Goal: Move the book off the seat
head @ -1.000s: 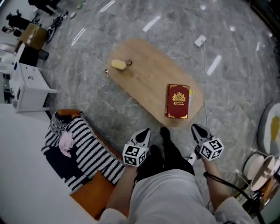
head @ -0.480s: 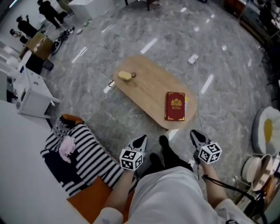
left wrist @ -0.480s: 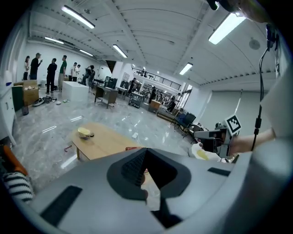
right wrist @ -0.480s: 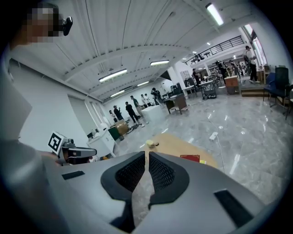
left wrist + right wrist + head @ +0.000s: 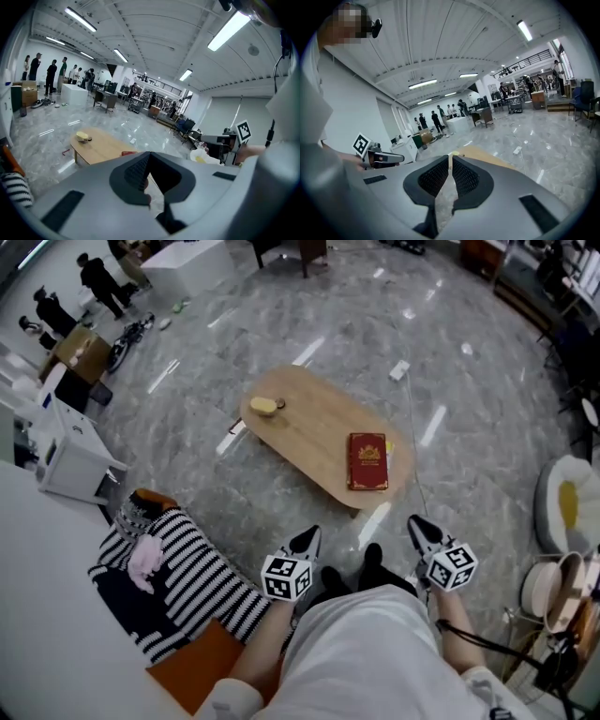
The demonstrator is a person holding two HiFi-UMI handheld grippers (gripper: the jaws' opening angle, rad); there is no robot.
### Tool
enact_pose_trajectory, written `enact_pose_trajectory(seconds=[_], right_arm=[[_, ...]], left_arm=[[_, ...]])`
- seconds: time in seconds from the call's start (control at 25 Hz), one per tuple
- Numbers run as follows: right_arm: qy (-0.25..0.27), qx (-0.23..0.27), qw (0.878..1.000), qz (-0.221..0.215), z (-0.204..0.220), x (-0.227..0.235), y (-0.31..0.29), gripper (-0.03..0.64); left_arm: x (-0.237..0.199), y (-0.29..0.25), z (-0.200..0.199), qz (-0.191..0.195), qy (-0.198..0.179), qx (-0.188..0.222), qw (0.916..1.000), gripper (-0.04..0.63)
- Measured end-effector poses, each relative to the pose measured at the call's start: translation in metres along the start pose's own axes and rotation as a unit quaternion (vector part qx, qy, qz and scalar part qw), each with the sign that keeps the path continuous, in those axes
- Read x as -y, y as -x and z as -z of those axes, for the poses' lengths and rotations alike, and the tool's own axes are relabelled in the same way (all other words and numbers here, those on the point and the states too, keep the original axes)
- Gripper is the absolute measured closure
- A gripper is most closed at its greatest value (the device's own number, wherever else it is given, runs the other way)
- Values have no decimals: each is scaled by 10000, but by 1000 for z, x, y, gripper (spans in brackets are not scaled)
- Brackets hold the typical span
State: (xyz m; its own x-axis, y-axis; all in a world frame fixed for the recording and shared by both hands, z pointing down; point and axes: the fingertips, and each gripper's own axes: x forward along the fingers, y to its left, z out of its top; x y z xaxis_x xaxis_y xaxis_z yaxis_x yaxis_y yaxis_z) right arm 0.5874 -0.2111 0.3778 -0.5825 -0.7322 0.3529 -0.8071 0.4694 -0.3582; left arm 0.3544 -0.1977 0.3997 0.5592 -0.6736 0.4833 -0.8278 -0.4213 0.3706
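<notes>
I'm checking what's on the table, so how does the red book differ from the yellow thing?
The book is dark red with gold decoration; the yellow thing is plain pale yellow. The book is a flat rectangle and larger; the yellow thing is a small rounded lump. The book lies at the table's end nearer the person; the yellow thing at the far end. Both rest on the table.
</notes>
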Motion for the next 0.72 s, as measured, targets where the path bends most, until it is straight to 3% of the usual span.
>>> enact_pose_trajectory(seconds=[0.24,0.72], right_arm=[[-234,95,9997,8,-3,10,24,566],[-123,25,9995,-285,-9,22,41,571]], left_arm=[[29,7,1,55,-213,-33,9998,594],[53,-4,-6,-106,-29,181,9998,594]])
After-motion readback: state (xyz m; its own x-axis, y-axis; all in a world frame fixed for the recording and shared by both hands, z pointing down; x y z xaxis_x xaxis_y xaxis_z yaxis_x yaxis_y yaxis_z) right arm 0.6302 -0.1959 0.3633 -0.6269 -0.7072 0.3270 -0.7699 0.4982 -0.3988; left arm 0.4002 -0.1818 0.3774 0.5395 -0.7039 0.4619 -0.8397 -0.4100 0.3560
